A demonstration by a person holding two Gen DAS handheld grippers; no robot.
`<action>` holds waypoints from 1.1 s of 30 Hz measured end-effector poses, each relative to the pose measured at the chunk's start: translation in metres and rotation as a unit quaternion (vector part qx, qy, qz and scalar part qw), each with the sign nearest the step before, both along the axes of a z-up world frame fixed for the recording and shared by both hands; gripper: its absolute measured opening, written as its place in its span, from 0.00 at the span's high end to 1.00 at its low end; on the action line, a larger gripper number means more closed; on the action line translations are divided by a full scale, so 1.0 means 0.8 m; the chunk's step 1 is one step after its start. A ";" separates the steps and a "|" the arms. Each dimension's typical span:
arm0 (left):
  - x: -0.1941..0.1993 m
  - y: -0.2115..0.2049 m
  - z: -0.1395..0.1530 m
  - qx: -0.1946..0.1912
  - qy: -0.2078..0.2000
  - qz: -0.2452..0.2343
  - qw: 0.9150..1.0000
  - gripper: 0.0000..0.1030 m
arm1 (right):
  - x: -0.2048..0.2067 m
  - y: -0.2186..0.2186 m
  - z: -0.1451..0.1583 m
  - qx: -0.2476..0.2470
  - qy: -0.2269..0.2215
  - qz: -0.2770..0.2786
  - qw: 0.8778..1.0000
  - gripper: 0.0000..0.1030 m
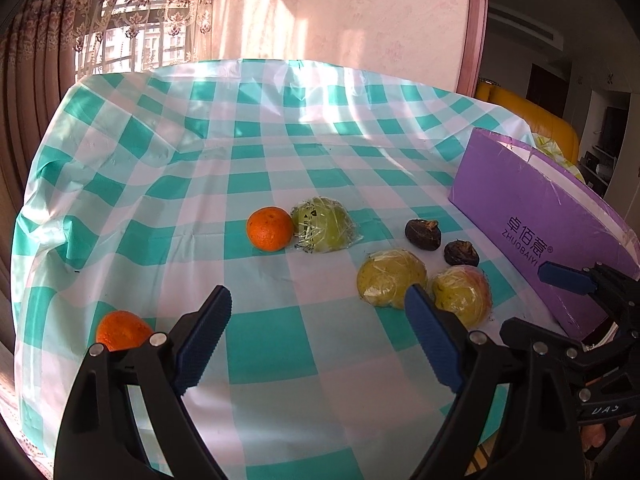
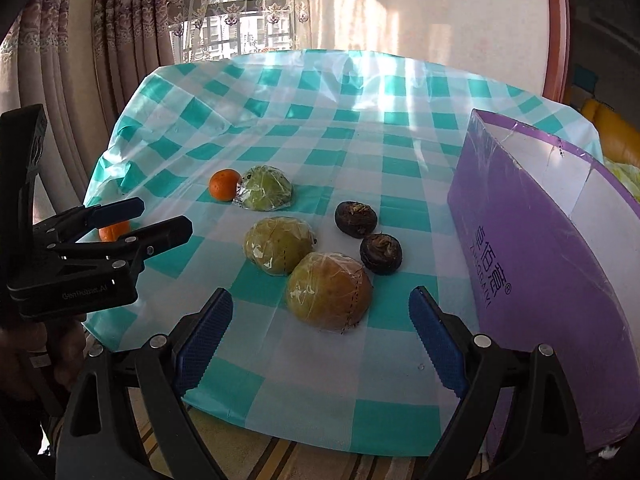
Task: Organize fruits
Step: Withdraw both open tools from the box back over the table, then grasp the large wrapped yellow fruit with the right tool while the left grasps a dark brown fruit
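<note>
On the green-checked tablecloth (image 1: 280, 168) lie an orange (image 1: 269, 228) touching a plastic-wrapped green fruit (image 1: 324, 224), two wrapped yellow-green fruits (image 1: 390, 278) (image 1: 464, 292), two dark brown fruits (image 1: 423, 231) (image 1: 461, 253) and a second orange (image 1: 122, 330) at the near left. My left gripper (image 1: 320, 320) is open and empty above the cloth; it also shows in the right wrist view (image 2: 160, 220). My right gripper (image 2: 320, 320) is open and empty, just short of the nearest wrapped fruit (image 2: 328, 290); it shows at the right of the left wrist view (image 1: 536, 300).
A purple open-topped box (image 2: 536, 240) stands on the right of the table. Curtains and a window are behind at left. A yellow sofa (image 1: 532, 116) is beyond the table at right. The table's near edge (image 2: 312, 432) is below my right gripper.
</note>
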State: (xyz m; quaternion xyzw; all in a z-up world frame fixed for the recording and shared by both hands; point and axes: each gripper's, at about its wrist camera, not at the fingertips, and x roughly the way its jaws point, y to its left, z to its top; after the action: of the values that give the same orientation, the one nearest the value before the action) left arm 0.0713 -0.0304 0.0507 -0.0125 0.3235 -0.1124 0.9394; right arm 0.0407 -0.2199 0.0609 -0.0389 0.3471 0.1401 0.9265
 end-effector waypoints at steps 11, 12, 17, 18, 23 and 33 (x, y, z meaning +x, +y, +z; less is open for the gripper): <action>0.027 0.011 -0.010 -0.014 0.032 0.015 0.999 0.18 | 0.045 0.002 -0.033 0.032 0.069 -0.013 0.997 0.20; 0.031 0.011 -0.010 -0.013 0.036 0.019 0.999 0.18 | 0.047 0.003 -0.035 0.033 0.072 -0.014 0.997 0.21; 0.050 0.010 -0.010 -0.006 0.045 0.028 0.999 0.21 | 0.060 0.001 -0.044 0.040 0.088 -0.023 0.995 0.27; 0.054 0.008 -0.009 -0.005 0.044 0.025 0.999 0.21 | 0.061 0.000 -0.045 0.041 0.089 -0.023 0.995 0.27; 0.072 0.012 -0.011 -0.017 0.061 0.033 0.997 0.21 | 0.062 0.001 -0.045 0.039 0.087 -0.023 0.995 0.27; 0.088 0.003 -0.003 -0.019 0.061 0.027 0.998 0.21 | 0.067 0.001 -0.045 0.033 0.079 -0.030 0.996 0.38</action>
State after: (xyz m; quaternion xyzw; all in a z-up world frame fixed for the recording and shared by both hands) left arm 0.1418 -0.0278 0.0485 -0.0465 0.3780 -0.0919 0.9201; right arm 0.0943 -0.2192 0.0251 0.0133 0.4157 0.1262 0.9006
